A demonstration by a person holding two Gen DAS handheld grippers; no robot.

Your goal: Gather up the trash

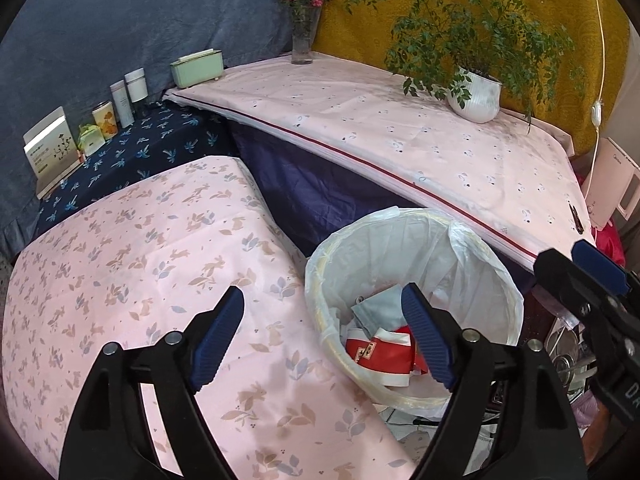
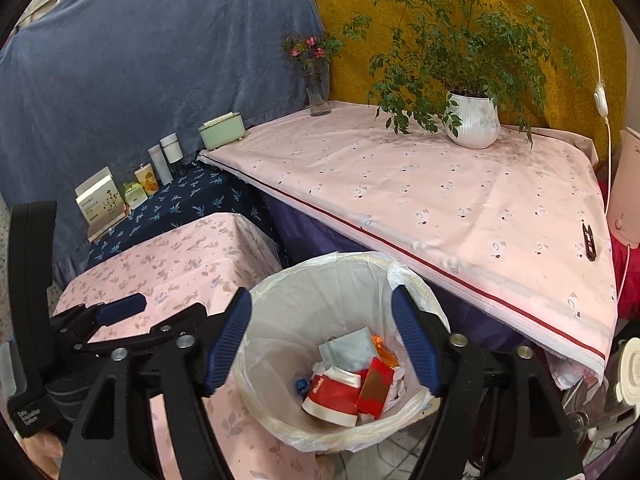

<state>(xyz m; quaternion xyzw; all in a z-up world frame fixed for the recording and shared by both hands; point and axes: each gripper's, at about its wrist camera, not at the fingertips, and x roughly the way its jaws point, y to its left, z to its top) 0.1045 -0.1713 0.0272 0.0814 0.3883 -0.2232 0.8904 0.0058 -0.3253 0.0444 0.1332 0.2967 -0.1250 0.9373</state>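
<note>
Both grippers, left (image 1: 323, 334) and right (image 2: 321, 338), hang wide open and empty over the bin (image 2: 404, 420); trash (image 2: 348, 384) sits inside, wedged between pink table (image 2: 440, 200) and bunny-print cloth (image 1: 140, 264), plant (image 2: 474, 124) behind

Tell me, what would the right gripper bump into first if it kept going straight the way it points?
Probably the trash in the bin. The right gripper, open and empty, aims into the lined trash bin, so the red and white carton looks first, though depth is hard to judge.

Black tongs (image 1: 323, 336), ribbed blue pads (image 2: 230, 342), silver screws.
</note>
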